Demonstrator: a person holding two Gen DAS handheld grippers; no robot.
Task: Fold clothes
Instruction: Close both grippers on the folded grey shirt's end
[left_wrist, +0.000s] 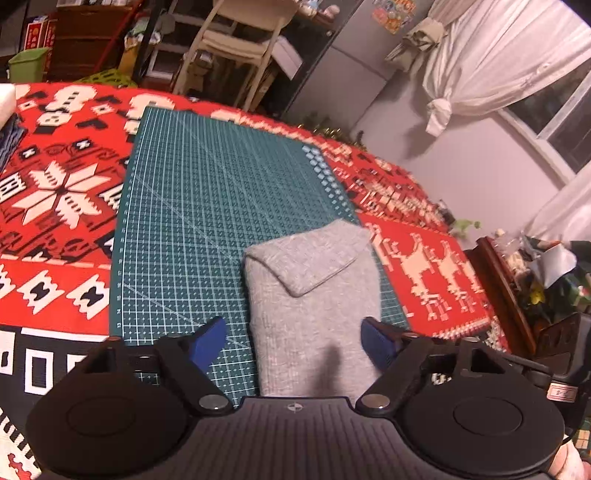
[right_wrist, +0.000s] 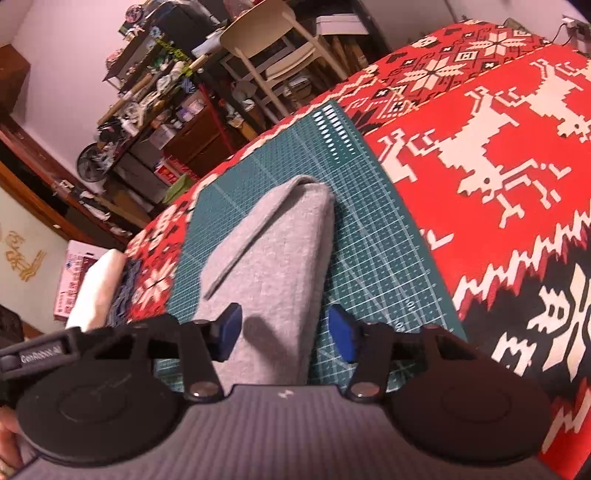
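A grey knitted garment (left_wrist: 314, 295), folded into a narrow bundle with a flap on top, lies on the green cutting mat (left_wrist: 192, 206). My left gripper (left_wrist: 295, 341) hovers over its near end, open, with the blue pads apart on either side of the cloth. In the right wrist view the same grey garment (right_wrist: 273, 251) stretches away along the mat (right_wrist: 373, 258). My right gripper (right_wrist: 288, 334) is open too, its blue pads straddling the garment's near edge, gripping nothing.
A red, white and black patterned blanket (left_wrist: 55, 206) covers the surface under the mat. Folded white and dark blue cloth (right_wrist: 99, 288) sits at the blanket's left edge. A chair (left_wrist: 236, 44), cluttered shelves (right_wrist: 147, 92) and a curtain (left_wrist: 498, 59) stand beyond.
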